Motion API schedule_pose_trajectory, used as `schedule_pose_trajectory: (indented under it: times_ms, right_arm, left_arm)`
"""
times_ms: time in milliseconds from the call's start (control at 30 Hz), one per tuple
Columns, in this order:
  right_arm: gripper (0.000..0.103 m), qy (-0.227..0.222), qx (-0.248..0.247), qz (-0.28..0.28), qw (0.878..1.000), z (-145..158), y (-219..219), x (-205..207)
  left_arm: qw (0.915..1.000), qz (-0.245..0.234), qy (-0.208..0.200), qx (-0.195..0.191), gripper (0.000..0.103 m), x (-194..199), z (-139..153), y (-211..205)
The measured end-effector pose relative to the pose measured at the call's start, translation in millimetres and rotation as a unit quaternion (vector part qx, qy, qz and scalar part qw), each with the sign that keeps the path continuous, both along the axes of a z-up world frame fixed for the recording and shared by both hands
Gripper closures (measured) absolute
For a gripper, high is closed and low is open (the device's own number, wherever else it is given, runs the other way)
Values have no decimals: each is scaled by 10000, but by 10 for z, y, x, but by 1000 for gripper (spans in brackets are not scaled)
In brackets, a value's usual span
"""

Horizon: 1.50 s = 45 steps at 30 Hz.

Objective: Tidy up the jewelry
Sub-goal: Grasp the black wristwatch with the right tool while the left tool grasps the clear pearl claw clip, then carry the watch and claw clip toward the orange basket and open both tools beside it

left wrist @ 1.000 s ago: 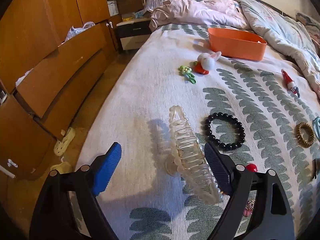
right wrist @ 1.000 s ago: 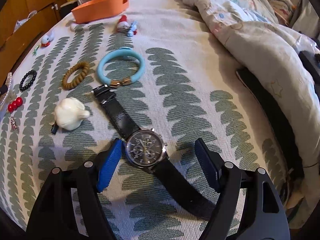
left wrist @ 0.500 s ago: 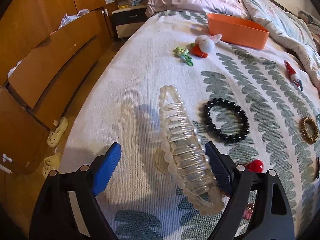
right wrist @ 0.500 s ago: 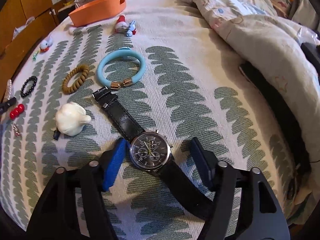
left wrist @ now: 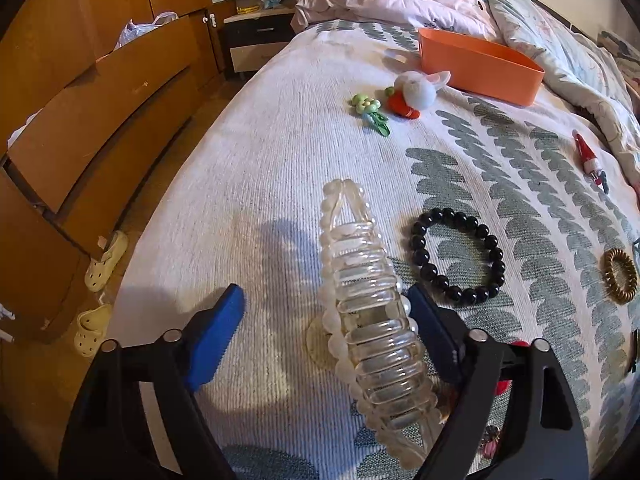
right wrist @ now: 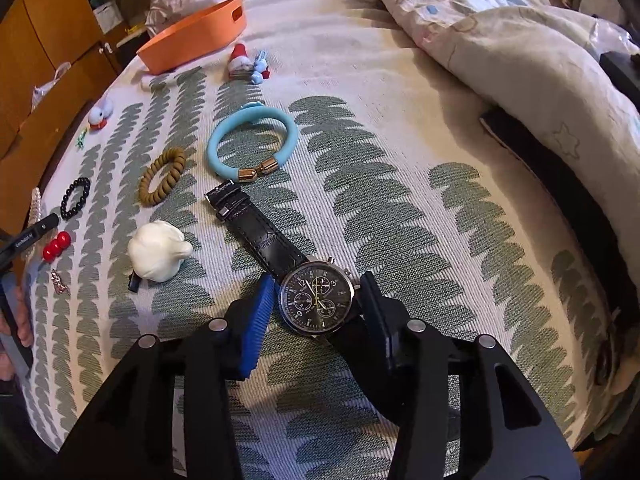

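Note:
A clear pearl-edged hair claw (left wrist: 368,312) lies on the bed between my left gripper's (left wrist: 324,320) open fingers, close to the right pad (left wrist: 430,328). A black bead bracelet (left wrist: 456,254) lies just right of it. In the right wrist view a black-strapped watch (right wrist: 316,294) lies with its face between my right gripper's (right wrist: 316,304) fingers, which stand narrowly apart on either side of the case. An orange bin (left wrist: 480,66) sits far up the bed and also shows in the right wrist view (right wrist: 192,36).
A blue bangle (right wrist: 252,140), brown coil hair tie (right wrist: 162,176), white clip (right wrist: 158,250) and red beads (right wrist: 56,244) lie left of the watch. A green clip (left wrist: 370,112) and plush toy (left wrist: 416,92) lie near the bin. Wooden drawers (left wrist: 96,108) stand left; a duvet (right wrist: 500,40) is piled right.
My right gripper's fingers have closed in around the watch face and moved slightly forward. My left gripper has advanced along the hair claw and stays open.

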State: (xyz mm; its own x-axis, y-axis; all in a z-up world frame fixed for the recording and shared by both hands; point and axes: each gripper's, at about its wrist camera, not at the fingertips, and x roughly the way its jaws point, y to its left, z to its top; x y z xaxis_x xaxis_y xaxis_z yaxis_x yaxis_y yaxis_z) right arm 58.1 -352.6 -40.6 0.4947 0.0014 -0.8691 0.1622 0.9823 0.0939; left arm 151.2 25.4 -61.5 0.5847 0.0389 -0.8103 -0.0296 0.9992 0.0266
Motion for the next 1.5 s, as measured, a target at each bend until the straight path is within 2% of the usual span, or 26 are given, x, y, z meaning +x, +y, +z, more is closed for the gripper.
schedule_pose_trajectory:
  times_ms: [100, 400, 633, 767, 1167, 1500]
  right_arm:
    - [61, -47, 20, -12, 10000, 22, 2, -19]
    - [61, -201, 96, -35, 9997, 95, -2, -68]
    - [61, -445, 276, -88, 9986, 208, -50, -147]
    - [61, -600, 329, -124, 9976, 279, -57, -192]
    - [61, -1084, 635, -208, 9919, 515, -97, -348]
    - [61, -1564, 606, -104, 9858, 908, 0, -351]
  left_arm:
    - [10000, 2, -47, -5, 33, -3, 27, 13]
    - [9996, -190, -196, -92, 67, -34, 99, -28]
    - [9984, -120, -191, -512, 67, -38, 156, 85]
    - [9976, -83, -317, -603, 67, -72, 246, 126]
    - [9956, -86, -633, -682, 67, -128, 457, 129]
    - [9946, -188, -800, -637, 67, -164, 589, 63]
